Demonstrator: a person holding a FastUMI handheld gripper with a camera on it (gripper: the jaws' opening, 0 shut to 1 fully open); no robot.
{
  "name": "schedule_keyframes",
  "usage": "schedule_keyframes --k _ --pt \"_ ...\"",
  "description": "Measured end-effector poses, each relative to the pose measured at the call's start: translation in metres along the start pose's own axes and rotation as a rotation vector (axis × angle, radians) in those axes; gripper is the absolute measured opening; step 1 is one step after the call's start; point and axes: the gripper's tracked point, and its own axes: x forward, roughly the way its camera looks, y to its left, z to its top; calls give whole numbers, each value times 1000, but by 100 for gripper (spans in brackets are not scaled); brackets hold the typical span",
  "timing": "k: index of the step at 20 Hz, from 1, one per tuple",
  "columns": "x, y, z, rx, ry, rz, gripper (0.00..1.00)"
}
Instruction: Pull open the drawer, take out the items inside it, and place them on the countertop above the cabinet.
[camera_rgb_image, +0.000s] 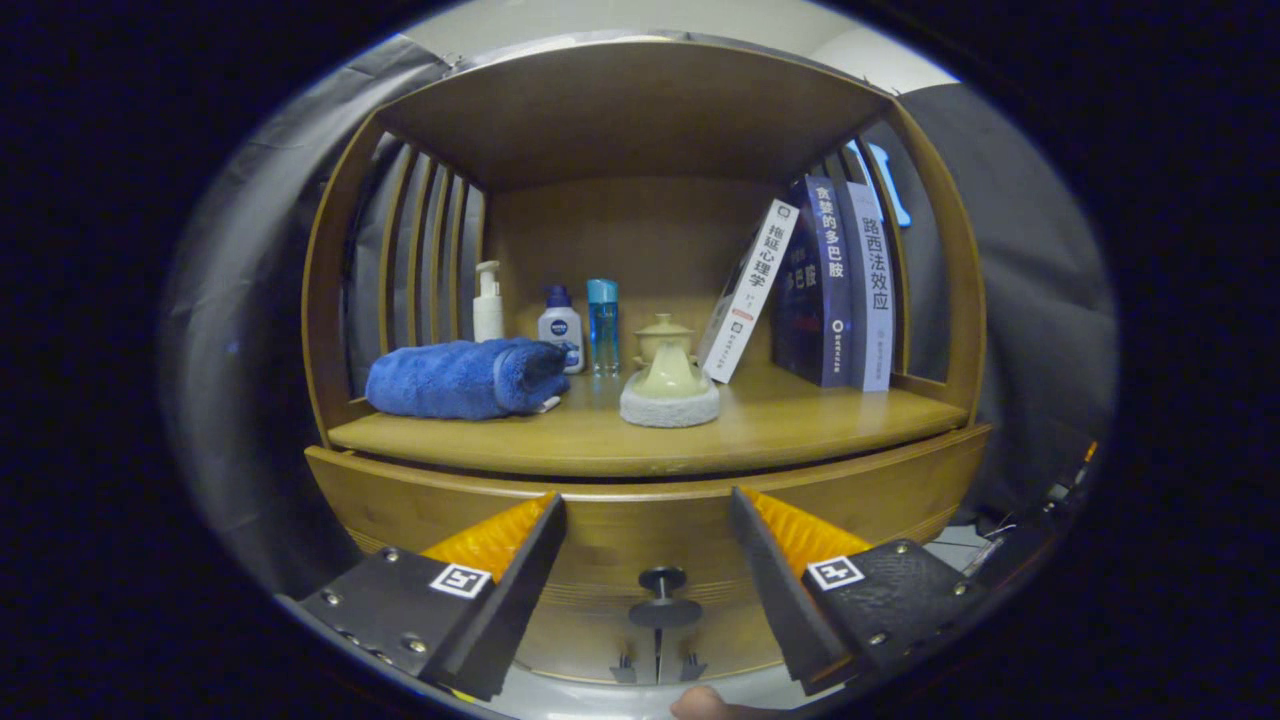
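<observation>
My gripper (648, 530) stands wide open with nothing between its 2 fingers. Both fingers point at the front panel of the bamboo-coloured wooden drawer (640, 525), which lies directly ahead of them and appears shut flush under the shelf board. The drawer's small dark round knob (661, 580) sits between my fingers, slightly below their tips and clear of both.

Beyond my fingers, on the wooden countertop above the cabinet (800, 415), I record the following:
- a rolled blue towel (465, 378), beyond the left finger;
- a white pump bottle (488, 303), a white bottle with a blue cap (560, 322) and a clear blue bottle (602, 325), behind the towel;
- a pale green ceramic lidded jar (664, 336) and a pale green piece on a grey pad (670, 390), ahead between my fingers;
- 3 books (825, 285), beyond the right finger, 1 leaning.

The drawer's contents are hidden. Whether it holds items to remove, or the countertop articles came out of it, cannot be settled from this position. The scene fits a drawer awaiting pulling equally with 1 emptied and closed again.
</observation>
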Motion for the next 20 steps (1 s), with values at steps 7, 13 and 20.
schedule_keyframes --k 7,13,20 --pt "10 0 1 -10 -1 -3 99" --pt "-11 -2 -17 -4 61 -15 99" --pt "-94 -3 -22 5 63 -25 99"
